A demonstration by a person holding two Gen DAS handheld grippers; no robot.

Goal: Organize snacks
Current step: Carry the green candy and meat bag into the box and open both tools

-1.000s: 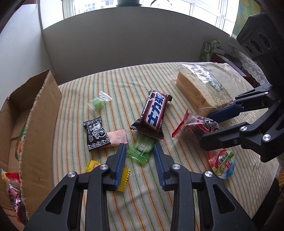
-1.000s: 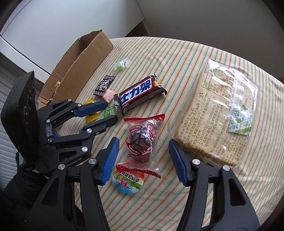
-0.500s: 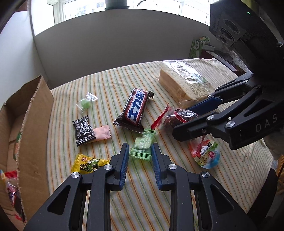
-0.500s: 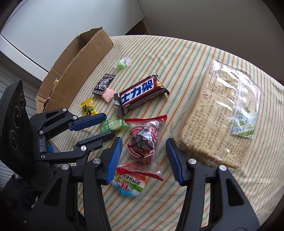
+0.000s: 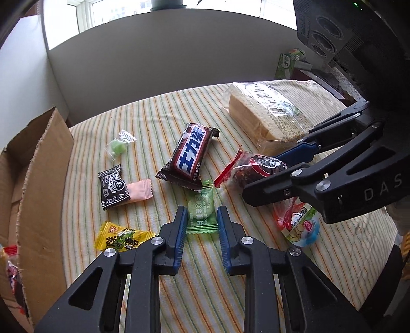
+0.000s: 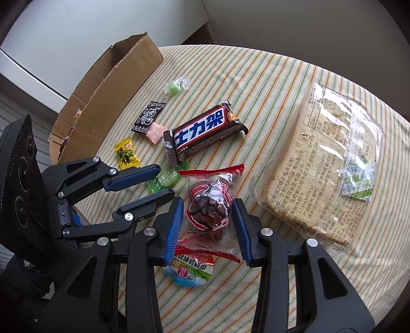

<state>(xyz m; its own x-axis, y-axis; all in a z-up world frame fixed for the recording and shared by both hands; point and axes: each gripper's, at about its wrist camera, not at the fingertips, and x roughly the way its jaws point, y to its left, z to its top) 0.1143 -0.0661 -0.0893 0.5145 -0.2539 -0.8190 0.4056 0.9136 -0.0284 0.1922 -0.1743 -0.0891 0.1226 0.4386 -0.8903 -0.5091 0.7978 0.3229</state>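
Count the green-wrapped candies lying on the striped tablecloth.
2: a green tablet candy between the left gripper fingers, and a small green candy near the cardboard box. Others may be hidden.

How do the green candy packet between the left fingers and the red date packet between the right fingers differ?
The green candy packet is flat and small; the red date packet is bulkier and lumpy. The green packet is tinted; the date packet is clear with red print. Both lie on the striped tablecloth between open fingers.

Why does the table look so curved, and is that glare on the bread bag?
Left wrist view: the fisheye lens bows the striped tablecloth and darkens the corners; the bright window washes out. Right wrist view: the same bending, with white glare patches on the bread bag, though its print stays sharp and readable.
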